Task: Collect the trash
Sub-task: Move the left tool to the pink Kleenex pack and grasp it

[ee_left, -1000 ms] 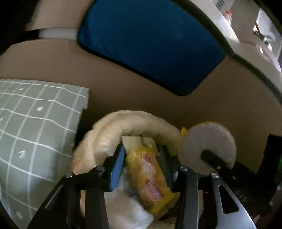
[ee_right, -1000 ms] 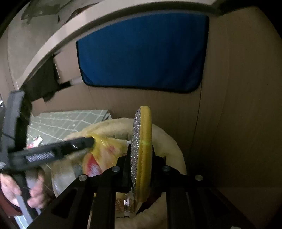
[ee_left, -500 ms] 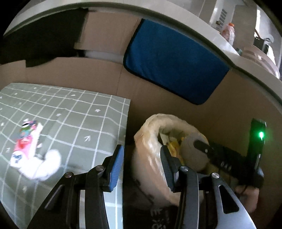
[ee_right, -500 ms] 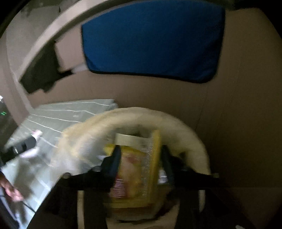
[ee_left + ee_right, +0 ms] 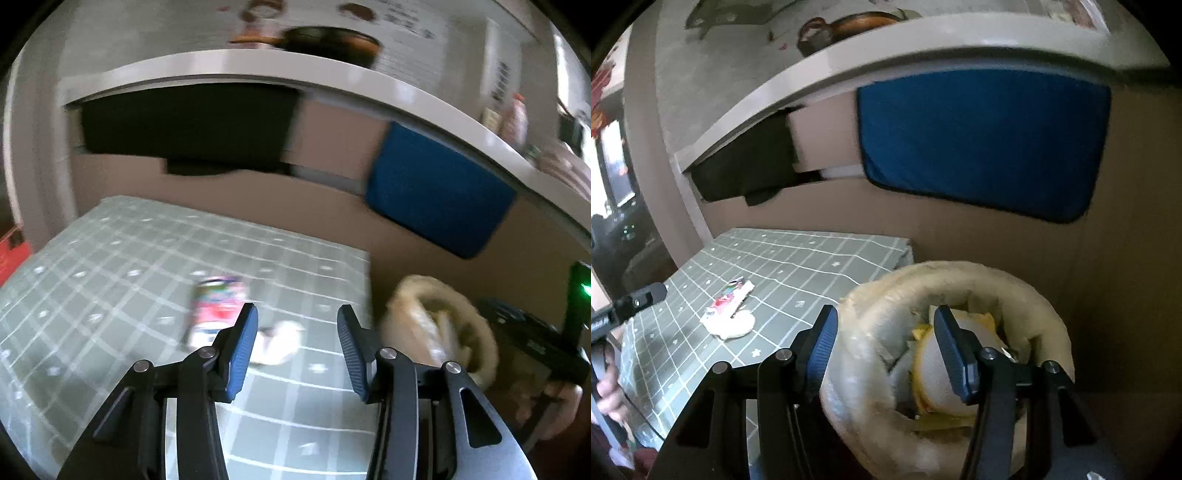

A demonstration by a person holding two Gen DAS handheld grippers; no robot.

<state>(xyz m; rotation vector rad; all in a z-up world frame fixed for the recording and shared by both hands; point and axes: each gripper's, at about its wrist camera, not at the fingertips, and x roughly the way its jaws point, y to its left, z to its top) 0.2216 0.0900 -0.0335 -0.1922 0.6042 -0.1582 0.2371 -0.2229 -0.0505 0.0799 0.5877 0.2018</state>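
Tools tilt downward: left tool released above wrapper; right tool opening, empty, over bag.

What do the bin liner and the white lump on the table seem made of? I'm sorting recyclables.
Bin liner: probably thin plastic film, cream and slightly glossy, its rim rolled into soft wrinkles. White lump: likely crumpled tissue or paper, matte and soft-edged. The colourful wrapper beside it looks like printed plastic or foil.

Wrapper on table, bin right
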